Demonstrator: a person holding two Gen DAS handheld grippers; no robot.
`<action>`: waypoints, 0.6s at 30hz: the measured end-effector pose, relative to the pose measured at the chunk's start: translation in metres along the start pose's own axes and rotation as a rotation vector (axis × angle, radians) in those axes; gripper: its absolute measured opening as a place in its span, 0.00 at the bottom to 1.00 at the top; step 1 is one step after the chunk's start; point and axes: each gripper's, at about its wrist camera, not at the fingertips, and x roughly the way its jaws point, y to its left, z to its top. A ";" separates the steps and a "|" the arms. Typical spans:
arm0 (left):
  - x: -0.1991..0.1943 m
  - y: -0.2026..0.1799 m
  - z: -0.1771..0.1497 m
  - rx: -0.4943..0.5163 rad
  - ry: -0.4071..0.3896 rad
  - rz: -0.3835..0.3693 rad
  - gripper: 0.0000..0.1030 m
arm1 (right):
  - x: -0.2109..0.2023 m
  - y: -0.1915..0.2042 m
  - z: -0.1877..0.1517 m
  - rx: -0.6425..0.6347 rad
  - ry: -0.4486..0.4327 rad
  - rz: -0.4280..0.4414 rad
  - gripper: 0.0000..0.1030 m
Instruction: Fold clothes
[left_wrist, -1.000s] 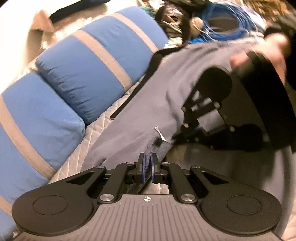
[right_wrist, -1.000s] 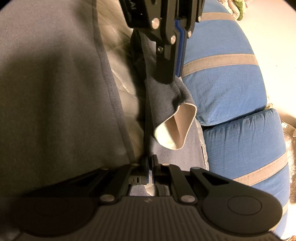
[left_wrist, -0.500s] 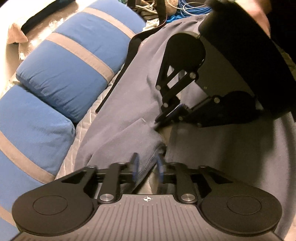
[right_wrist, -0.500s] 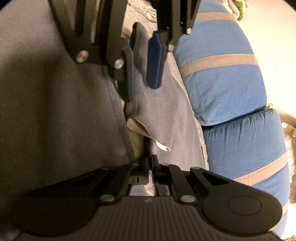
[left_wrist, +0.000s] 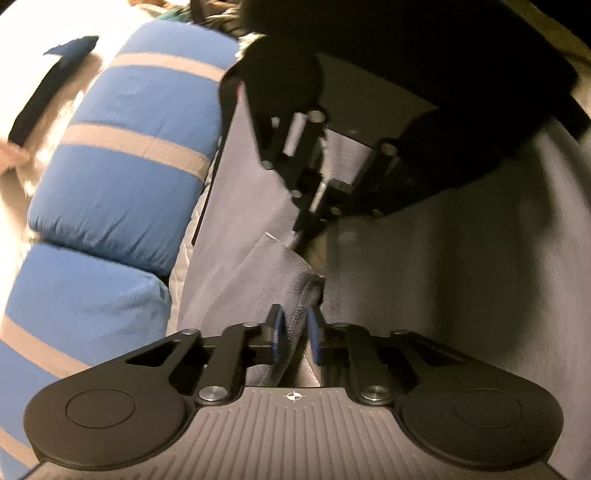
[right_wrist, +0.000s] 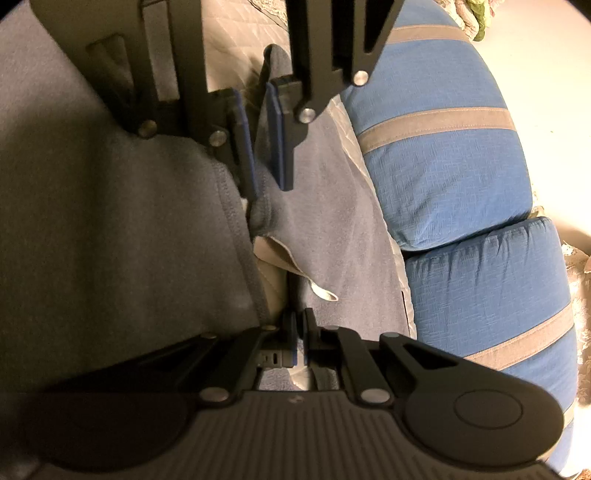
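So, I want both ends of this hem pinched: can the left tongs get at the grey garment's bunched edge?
Likely yes: the bunched edge of the garment already sits between the left tongs, whose jaws have just been closing. Nothing blocks them; the right tongs are clamped on the garment farther along.

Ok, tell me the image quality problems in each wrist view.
Left wrist view: motion blur smears the blue cushions, and the right gripper is a near-black silhouette. Right wrist view: sharper, but heavy shadow darkens the grey garment; strong fisheye bending and warm yellow light in both.
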 end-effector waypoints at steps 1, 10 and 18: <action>0.000 -0.001 0.000 0.013 0.000 0.009 0.09 | 0.000 0.000 0.000 0.000 0.000 0.000 0.06; -0.014 0.037 -0.009 -0.224 -0.098 0.089 0.06 | 0.001 -0.001 0.002 0.001 0.001 0.000 0.06; -0.018 0.111 -0.068 -0.706 -0.013 0.427 0.05 | 0.001 -0.002 0.003 0.004 0.001 0.001 0.06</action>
